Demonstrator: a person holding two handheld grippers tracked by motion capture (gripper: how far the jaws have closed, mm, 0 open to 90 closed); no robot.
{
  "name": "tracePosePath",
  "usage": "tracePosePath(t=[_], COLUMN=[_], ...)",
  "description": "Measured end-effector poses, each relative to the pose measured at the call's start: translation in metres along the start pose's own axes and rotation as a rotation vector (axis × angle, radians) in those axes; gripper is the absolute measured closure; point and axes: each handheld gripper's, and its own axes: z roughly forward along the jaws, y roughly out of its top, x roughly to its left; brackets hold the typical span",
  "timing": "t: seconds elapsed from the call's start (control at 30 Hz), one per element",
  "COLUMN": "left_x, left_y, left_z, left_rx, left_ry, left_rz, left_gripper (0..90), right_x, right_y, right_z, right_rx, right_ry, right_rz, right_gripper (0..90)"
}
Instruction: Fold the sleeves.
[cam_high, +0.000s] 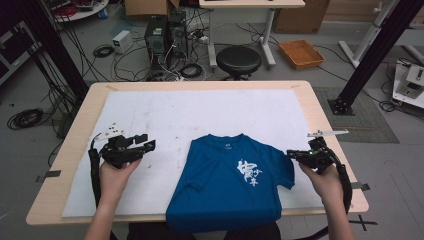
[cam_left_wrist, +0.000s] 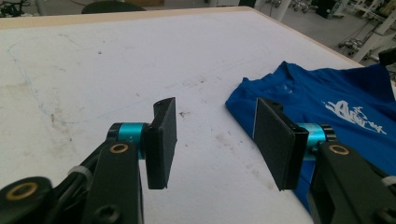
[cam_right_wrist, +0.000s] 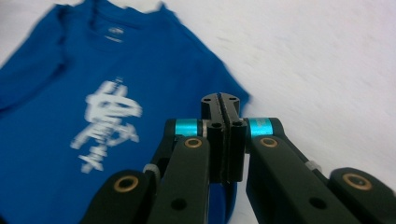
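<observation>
A: Right claw (cam_high: 295, 154) from the high view: black, held in the person's right hand (cam_high: 325, 182) at the right side of the surface (cam_high: 60, 165), its tips just at the right sleeve of the blue cotton T-shirt with white lettering (cam_high: 225, 185). Whether they touch the cloth I can't tell from up here

B: And the left claw (cam_high: 147, 145)?

A: Well left of the shirt, over the white sheet covering the wooden surface (cam_high: 150, 115), held in the left hand (cam_high: 112, 180). The shirt lies front up at the near edge, its hem hanging over it

B: Left claw view?

A: Left claw (cam_left_wrist: 217, 140) has its two black pads standing apart with bare white sheet (cam_left_wrist: 93, 70) between them, nothing held. The blue shirt (cam_left_wrist: 345, 93) lies off to the right, collar and sleeve edge showing

B: Right claw view?

A: Right claw (cam_right_wrist: 223, 105) has its jaws pressed flat together, no cloth visible between them. The shirt (cam_right_wrist: 93, 93) spreads beneath and to the left, lettering blurred, white sheet (cam_right_wrist: 327, 56) on the right
</observation>
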Motion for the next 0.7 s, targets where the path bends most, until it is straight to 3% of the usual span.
tracePosePath(t=[0.07,0.1,0.13,0.17,0.27,0.4,0.5,0.53,0.67,0.7], left_x=[0.0,-0.001,-0.001,-0.001,-0.002,-0.003,-0.003,-0.004,-0.005,-0.005], left_y=[0.001,0.001,0.001,0.001,0.001,0.0,0.0,0.0,-0.001,-0.001], left_z=[0.002,0.003,0.004,0.005,0.009,0.012,0.014,0.014,0.017,0.018], left_rx=[0.004,0.005,0.009,0.014,0.03,0.037,0.042,0.045,0.053,0.055], left_ry=[-0.008,-0.011,-0.016,-0.021,-0.032,-0.046,-0.053,-0.057,-0.062,-0.064], left_rz=[0.001,-0.003,-0.003,-0.003,0.0,0.0,-0.002,-0.006,0.001,0.002], left_gripper=[49.5,49.5,49.5,49.5,49.5,49.5,49.5,49.5,49.3,49.2], right_x=[0.019,0.04,0.05,0.05,0.079,0.105,0.118,0.123,0.12,0.111], right_y=[0.007,0.014,0.017,0.017,0.028,0.041,0.046,0.048,0.049,0.048], right_z=[0.002,0.007,0.011,0.011,0.03,0.057,0.075,0.083,0.081,0.073], right_rx=[0.003,0.009,0.015,0.015,0.046,0.057,0.05,0.035,-0.008,-0.048], right_ry=[-0.005,-0.006,-0.007,-0.007,-0.021,-0.025,-0.019,-0.019,-0.022,-0.029], right_rz=[-0.03,-0.059,-0.078,-0.078,-0.125,-0.151,-0.166,-0.178,-0.188,-0.188], right_gripper=[90.0,90.0,90.0,90.0,90.0,89.8,86.9,79.8,73.2,68.5])
